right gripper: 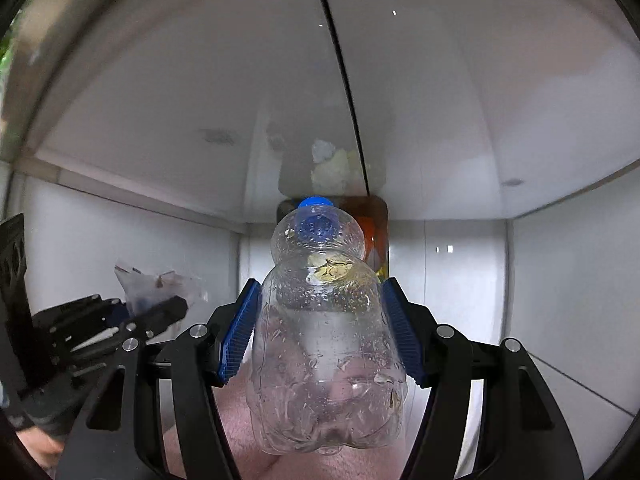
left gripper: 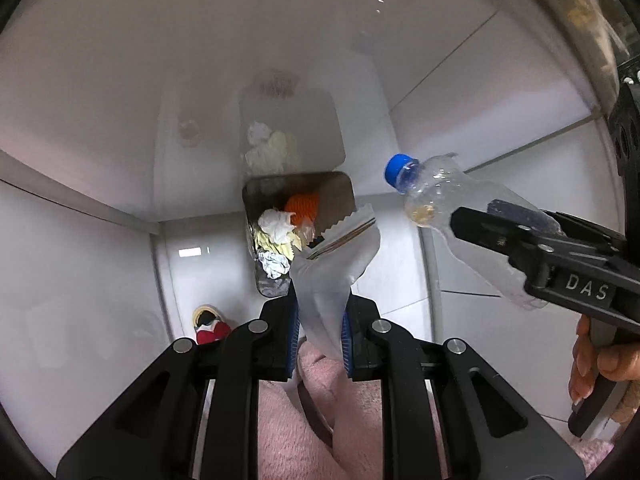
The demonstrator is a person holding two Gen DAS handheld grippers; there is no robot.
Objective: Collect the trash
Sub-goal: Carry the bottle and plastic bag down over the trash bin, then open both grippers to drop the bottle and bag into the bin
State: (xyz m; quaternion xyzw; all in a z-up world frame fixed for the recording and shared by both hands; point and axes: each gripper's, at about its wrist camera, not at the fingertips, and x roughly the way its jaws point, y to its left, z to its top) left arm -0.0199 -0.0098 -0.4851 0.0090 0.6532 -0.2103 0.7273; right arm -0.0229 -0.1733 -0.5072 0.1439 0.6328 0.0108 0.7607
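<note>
While poised above small metal bin (left gripper: pixel 344 194) of crumpled paper: left gripper (left gripper: pixel 319 334) pinching white plastic wrapper (left gripper: pixel 334 264), right gripper (right gripper: pixel 320 330) clamping clear blue-capped bottle (right gripper: pixel 326 344); release over the opening looks next.

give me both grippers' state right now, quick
left gripper: shut on the white wrapper
right gripper: shut on the clear plastic bottle
</note>
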